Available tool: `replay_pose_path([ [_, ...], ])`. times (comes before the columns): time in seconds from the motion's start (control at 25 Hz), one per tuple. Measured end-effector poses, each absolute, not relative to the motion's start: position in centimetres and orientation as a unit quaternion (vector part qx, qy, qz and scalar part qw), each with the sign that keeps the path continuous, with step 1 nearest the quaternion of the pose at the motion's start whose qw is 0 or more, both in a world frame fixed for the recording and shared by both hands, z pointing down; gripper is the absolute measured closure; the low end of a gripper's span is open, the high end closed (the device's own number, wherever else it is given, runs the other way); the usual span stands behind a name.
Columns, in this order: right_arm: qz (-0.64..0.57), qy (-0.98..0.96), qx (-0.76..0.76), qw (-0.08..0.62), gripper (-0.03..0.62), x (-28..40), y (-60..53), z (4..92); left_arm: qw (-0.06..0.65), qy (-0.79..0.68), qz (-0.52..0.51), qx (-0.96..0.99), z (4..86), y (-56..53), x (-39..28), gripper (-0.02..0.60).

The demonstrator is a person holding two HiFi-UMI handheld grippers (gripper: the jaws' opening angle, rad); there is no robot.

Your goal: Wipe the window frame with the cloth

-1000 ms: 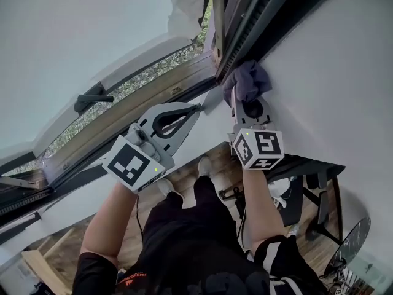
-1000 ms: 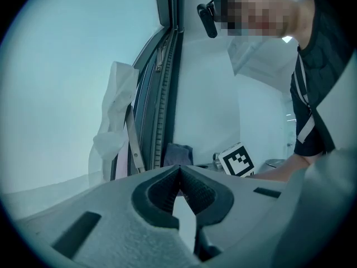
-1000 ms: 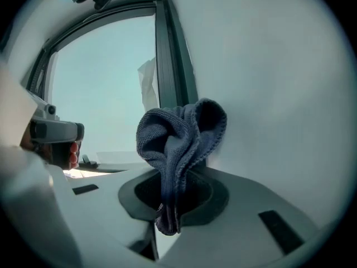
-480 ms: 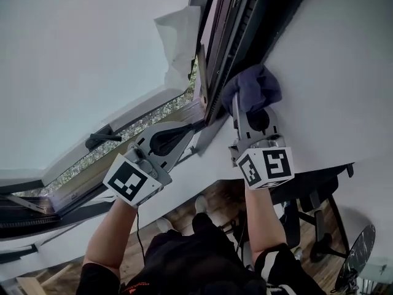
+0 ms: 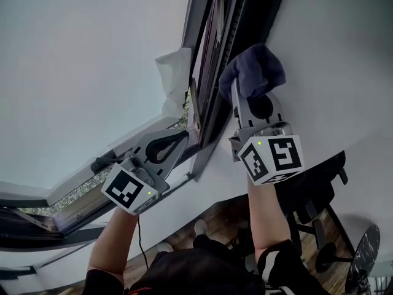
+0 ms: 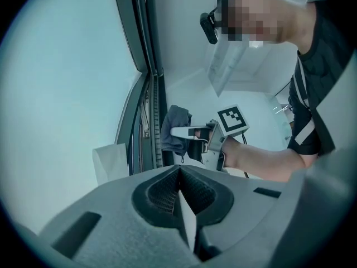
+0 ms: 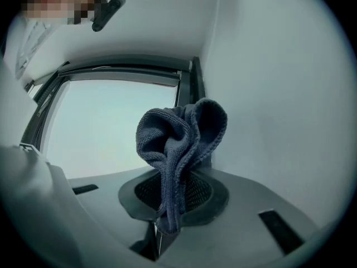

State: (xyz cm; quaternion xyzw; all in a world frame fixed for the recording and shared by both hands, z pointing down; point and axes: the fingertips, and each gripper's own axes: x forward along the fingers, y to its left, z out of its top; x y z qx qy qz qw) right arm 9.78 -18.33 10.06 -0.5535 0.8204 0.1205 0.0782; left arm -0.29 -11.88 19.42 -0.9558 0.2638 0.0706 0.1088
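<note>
Right gripper view shows the cloth (image 7: 179, 144), a dark blue-grey knitted rag, bunched into a loose knot with its tail nipped between the jaws. So my right gripper (image 5: 244, 96) is clamped on the cloth. In the head view the bundle (image 5: 253, 72) sits at the tip of that gripper, up against the right edge of the dark window frame (image 5: 212, 72), where the frame meets the white wall (image 5: 331, 54). It looks to be touching both, though I cannot be sure of the contact.

My left gripper (image 5: 178, 141) is lower and to the left, with its tip close to the near end of the same frame. In the left gripper view its jaws are pressed together. That view also looks across at the right gripper and the cloth beside the frame.

A crumpled white sheet (image 5: 174, 78) hangs just left of the frame, against the pale glass (image 5: 80, 72). A dark window handle (image 5: 104, 161) lies farther left. Below my arms I can see a black office chair (image 5: 313, 195) on a wooden floor (image 5: 221, 214).
</note>
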Motion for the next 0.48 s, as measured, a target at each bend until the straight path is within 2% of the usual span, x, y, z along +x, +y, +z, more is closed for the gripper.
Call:
replay_pose_path([
  [0.16,0.139,0.811,-0.56,0.096,0.543,9.7,-18.1,6.3,0.095,0.265,0.07,-0.957,18.0,-11.3,-0.4,0.563],
  [0.32,0.149,0.804,-0.566,0.107,0.543,9.9,-18.3,3.6,0.135,0.261,0.089,-0.952,16.5,-11.1,-0.9,0.563],
  [0.48,0.159,0.8,-0.566,0.117,0.543,9.8,-18.2,1.8,0.134,0.262,0.096,-0.951,15.9,-10.9,-1.1,0.563],
])
